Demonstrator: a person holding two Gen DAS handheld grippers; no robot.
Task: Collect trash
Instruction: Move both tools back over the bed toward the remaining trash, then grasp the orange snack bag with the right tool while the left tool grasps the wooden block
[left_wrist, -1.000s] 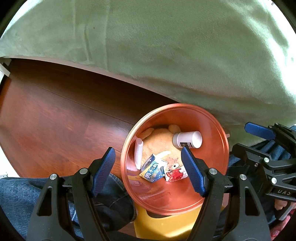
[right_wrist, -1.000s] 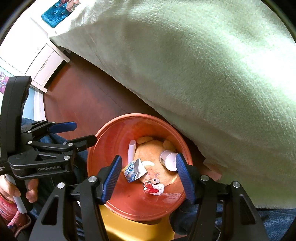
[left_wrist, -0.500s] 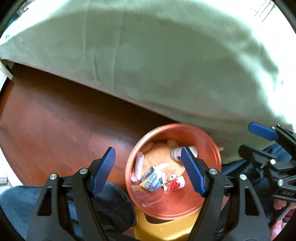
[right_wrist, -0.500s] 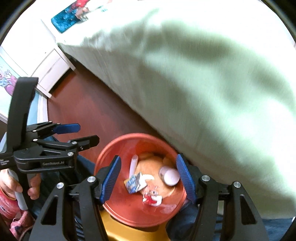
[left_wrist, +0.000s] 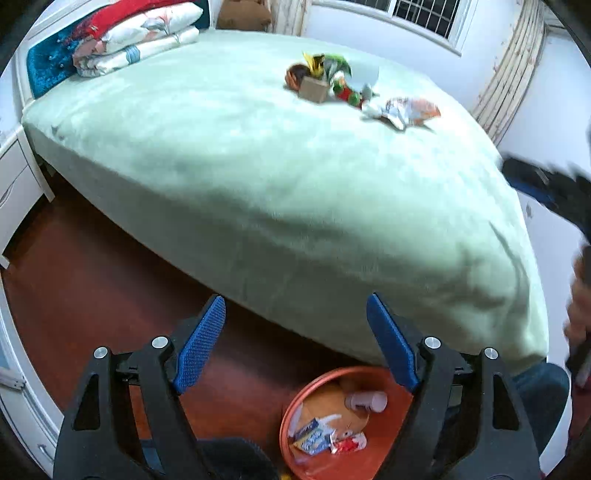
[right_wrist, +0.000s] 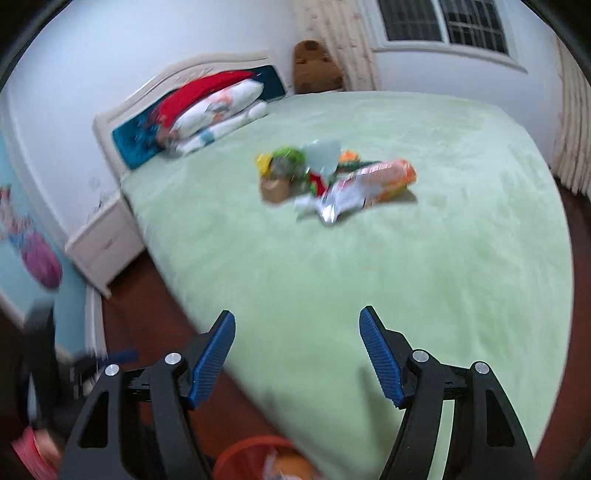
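A pile of trash lies on the green bed: a small cardboard box, green and red wrappers and an orange-silver snack bag. The right wrist view shows the pile too, with the snack bag in front. An orange bin on the floor holds wrappers and a small white bottle; its rim shows low in the right view. My left gripper is open and empty above the floor by the bin. My right gripper is open and empty over the bed's near edge.
Folded pillows and a red blanket lie at the blue headboard. A white nightstand stands beside the bed. The floor is dark red wood. A brown plush sits by the window curtain.
Both grippers have risen and tilted up from over the bin, so the bed top and the trash pile now show. The bin has dropped to the bottom of both views.
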